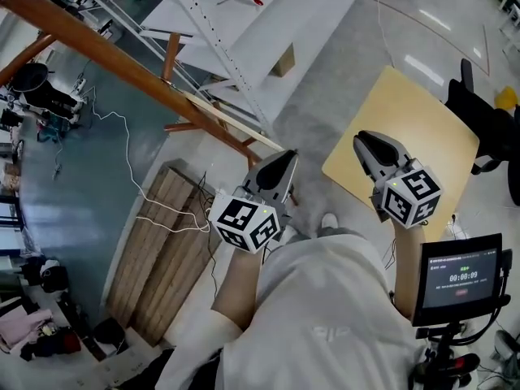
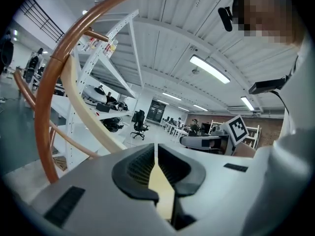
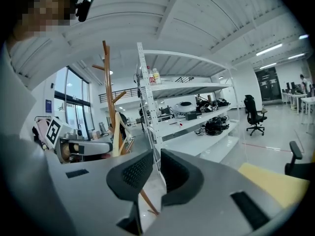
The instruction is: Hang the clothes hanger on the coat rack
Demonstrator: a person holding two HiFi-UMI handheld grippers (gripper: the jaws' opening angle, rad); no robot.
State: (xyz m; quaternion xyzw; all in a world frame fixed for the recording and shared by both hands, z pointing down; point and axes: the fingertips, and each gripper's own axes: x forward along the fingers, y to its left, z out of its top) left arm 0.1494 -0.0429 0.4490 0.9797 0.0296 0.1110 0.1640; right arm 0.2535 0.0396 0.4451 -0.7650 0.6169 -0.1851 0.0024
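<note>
Left gripper (image 2: pixel 156 163): jaws drawn together to a thin slit, clamped on one end of the pale wooden clothes hanger (image 1: pixel 231 120). The hanger's arm runs from the jaws up alongside the brown pole of the coat rack (image 1: pixel 106 51); contact between them cannot be made out. Right gripper (image 3: pixel 158 163): jaws a narrow gap apart, nothing between them, touching nothing, held beside the left gripper.

Glossy grey floor (image 1: pixel 341 71), white shelving rack (image 3: pixel 187 87), black office chair (image 3: pixel 254 113), ceiling strip lights (image 2: pixel 211 69).
</note>
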